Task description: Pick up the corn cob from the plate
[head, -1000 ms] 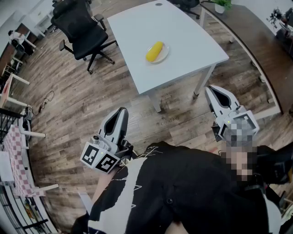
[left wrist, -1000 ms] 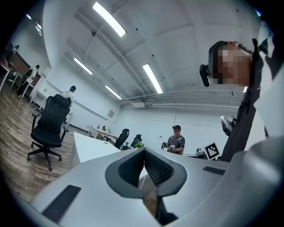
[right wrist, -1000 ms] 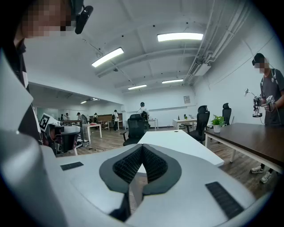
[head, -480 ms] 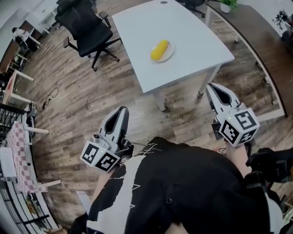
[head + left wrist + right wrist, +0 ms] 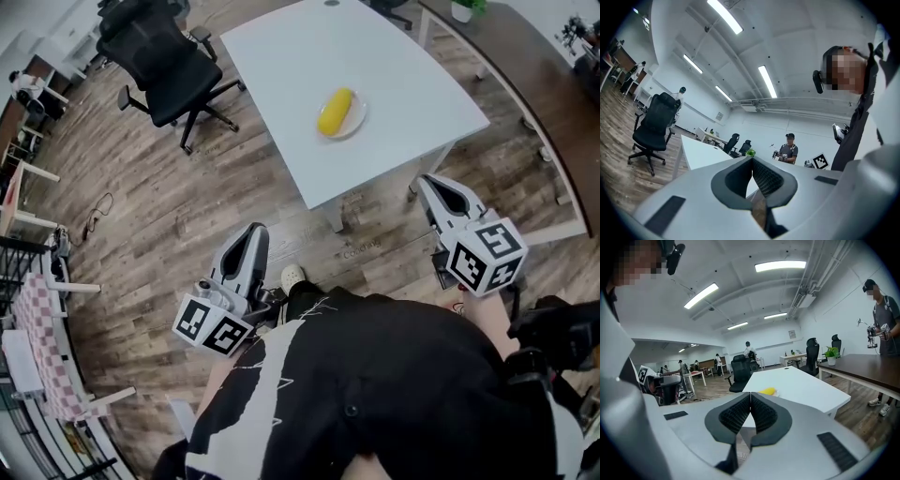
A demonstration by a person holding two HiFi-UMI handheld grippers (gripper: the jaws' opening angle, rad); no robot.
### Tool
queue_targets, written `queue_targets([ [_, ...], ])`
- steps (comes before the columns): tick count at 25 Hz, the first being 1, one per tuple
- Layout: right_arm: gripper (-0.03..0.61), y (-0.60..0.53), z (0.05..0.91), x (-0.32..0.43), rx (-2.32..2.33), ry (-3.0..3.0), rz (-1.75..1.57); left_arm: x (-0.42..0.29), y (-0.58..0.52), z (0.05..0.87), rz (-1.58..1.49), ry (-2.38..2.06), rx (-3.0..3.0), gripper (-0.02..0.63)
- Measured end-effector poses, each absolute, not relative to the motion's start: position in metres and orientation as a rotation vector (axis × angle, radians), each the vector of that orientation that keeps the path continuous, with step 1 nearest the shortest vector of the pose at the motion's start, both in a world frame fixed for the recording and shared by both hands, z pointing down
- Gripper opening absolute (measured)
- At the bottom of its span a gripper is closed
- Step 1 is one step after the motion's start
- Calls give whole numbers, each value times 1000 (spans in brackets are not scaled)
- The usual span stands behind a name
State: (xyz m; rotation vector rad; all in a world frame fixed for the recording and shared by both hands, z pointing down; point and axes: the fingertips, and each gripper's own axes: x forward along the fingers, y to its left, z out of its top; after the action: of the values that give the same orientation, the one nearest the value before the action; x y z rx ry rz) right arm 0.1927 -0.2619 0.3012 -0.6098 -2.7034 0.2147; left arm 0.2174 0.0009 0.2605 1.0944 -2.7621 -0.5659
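You're standing short of the white tabletop [image 5: 281, 66], with a black office chair [image 5: 164, 66] off its left side. Your left tongs [image 5: 253, 232] and right tongs [image 5: 429, 186] are both pressed together with nothing in them, held over the wood floor [image 5: 187, 206], well apart from the plate [image 5: 359, 120]. The yellow corn cob [image 5: 335, 112] lies on that plate, toward the tabletop's near end.

Black office chair [image 5: 164, 66] stands beside white table [image 5: 403, 80].
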Motion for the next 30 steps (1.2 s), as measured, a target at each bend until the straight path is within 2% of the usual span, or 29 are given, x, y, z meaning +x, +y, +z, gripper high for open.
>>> queue_targets([
  [9,16,-208,282,113,-353,-2816,299,108,58,255,-531,-2619,1284,15],
  [17,16,-161,291,81,-176,-2831,316,42,105,262,-524,-2526,1432,14],
  [30,16,-113,334,47,68,-2736,230,-7,168,292,-578,-2419,1499,14],
])
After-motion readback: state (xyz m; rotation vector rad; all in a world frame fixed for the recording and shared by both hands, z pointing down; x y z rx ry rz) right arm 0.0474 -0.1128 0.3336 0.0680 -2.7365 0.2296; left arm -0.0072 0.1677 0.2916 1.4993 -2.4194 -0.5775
